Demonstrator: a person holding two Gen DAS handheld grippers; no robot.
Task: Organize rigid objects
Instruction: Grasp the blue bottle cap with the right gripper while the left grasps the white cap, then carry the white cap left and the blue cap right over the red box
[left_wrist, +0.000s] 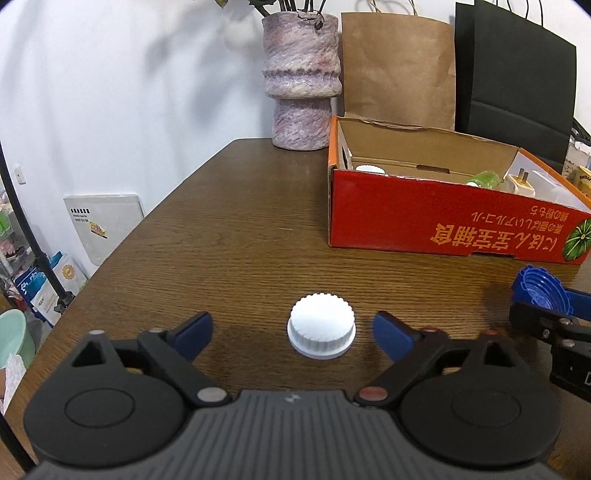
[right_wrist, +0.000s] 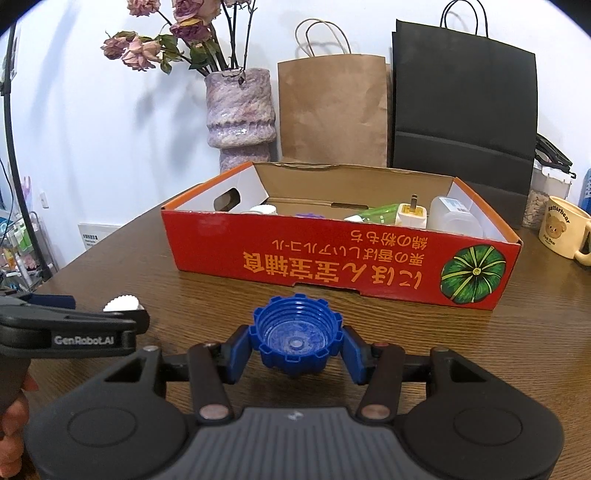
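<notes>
left gripper (left_wrist: 291, 334) released, jaws wide, one pad either side of the white ribbed cap (left_wrist: 321, 326), neither touching. cap sits flat on the bench (left_wrist: 229, 229), nearer the right pad than the left. judgement: step in hand is grasping this cap. to do it well, shift the gripper slightly right so the cap centres, keep the pads low against the ribbed wall above the flange, then close evenly; an off-centre close will likely push the cap sideways across the wood.

right gripper (right_wrist: 295, 345) clenched on the blue cap (right_wrist: 295, 334), open side up, held clear of the bench, to the right of the left gripper.

farther out: red cardboard box (right_wrist: 332, 254) at far right, already holding a plug adapter (right_wrist: 412, 216) and other small items. likely destination for both caps.
</notes>
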